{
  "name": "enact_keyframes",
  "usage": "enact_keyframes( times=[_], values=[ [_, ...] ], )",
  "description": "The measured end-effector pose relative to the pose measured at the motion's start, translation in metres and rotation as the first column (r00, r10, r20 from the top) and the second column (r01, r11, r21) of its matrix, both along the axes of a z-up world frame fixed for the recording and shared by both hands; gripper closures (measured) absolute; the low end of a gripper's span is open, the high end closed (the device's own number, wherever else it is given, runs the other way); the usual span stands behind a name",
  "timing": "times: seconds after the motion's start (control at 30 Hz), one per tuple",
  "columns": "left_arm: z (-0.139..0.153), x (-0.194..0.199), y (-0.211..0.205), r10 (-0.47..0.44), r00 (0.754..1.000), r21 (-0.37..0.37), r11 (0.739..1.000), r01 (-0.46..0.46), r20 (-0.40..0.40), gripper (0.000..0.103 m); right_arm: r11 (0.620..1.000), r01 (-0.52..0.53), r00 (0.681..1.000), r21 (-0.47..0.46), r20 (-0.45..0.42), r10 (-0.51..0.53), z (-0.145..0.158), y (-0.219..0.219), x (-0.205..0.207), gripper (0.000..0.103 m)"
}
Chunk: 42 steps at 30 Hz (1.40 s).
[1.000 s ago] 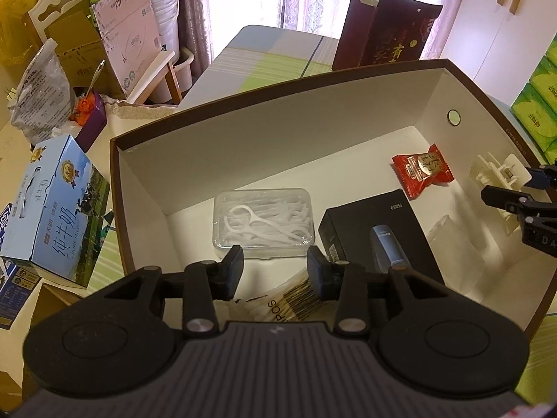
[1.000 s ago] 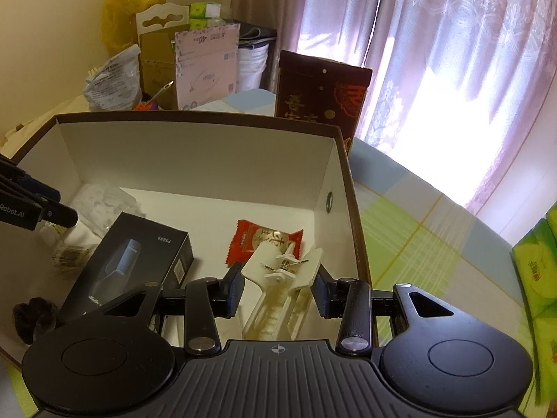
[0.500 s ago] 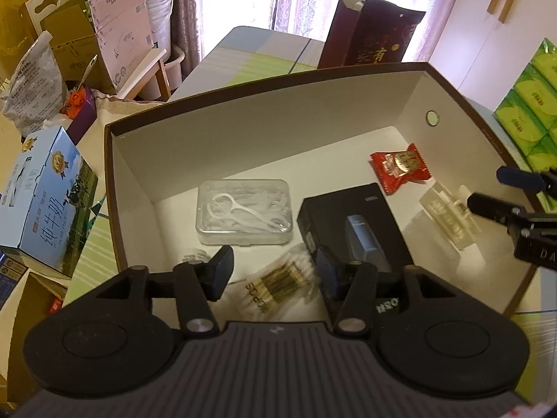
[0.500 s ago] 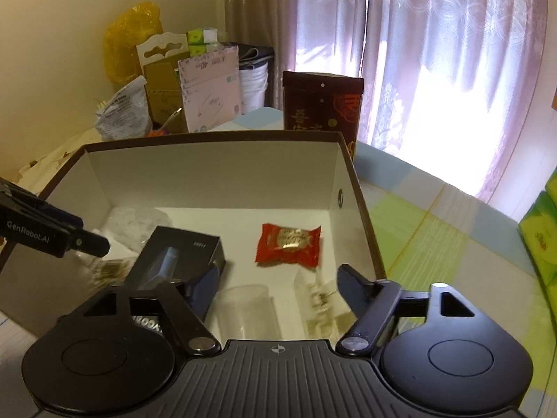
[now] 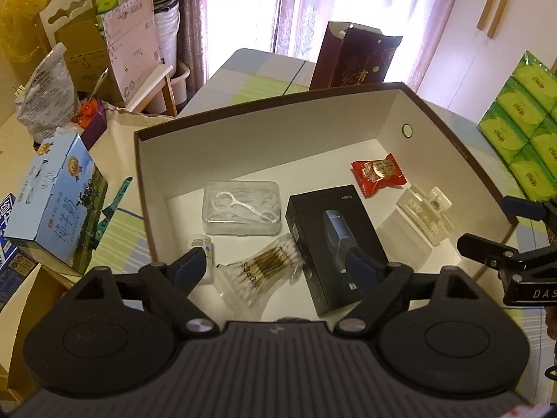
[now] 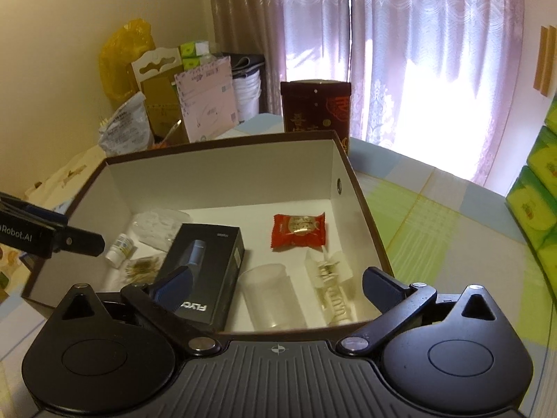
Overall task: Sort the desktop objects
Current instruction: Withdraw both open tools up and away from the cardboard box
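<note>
Both tongs hang above the open box (image 5: pixel 463 149) on the bench; the left tongs (image 5: pixel 275 264) have just been spreading, nothing between them, over the cotton-swab packet (image 5: pixel 268 268); the right tongs (image 6: pixel 278 285) have just been spreading too, over the pale hair clip (image 6: pixel 330 278); both things lie inside the box.

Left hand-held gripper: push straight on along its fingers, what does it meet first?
Probably the cotton swab packet on the box floor, lying between the open left hand-held gripper fingers' line; depth is unclear.
</note>
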<state>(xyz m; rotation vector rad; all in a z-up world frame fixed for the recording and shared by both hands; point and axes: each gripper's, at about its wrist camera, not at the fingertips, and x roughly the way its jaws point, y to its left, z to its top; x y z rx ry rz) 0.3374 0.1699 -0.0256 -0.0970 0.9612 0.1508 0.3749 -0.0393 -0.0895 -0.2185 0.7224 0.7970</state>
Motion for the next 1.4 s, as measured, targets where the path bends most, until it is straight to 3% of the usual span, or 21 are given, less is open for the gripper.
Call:
enact_keyframes(
  times=[0.7,1.4],
  values=[
    [0.036,-0.088,-0.032,0.008,0.999,0.010,1.000,-0.008,0.049,0.014,0.996,0.051,0.999,0.076,-0.007,-0.051,0.032,-0.040,-0.075,0.002],
    [0.024,-0.154,-0.065,0.000,1.000,-0.021,1.000,0.000,0.026,0.014,0.996,0.067,0.993,0.055,-0.098,-0.062,0.019,-0.071,-0.134,0.002]
  ],
)
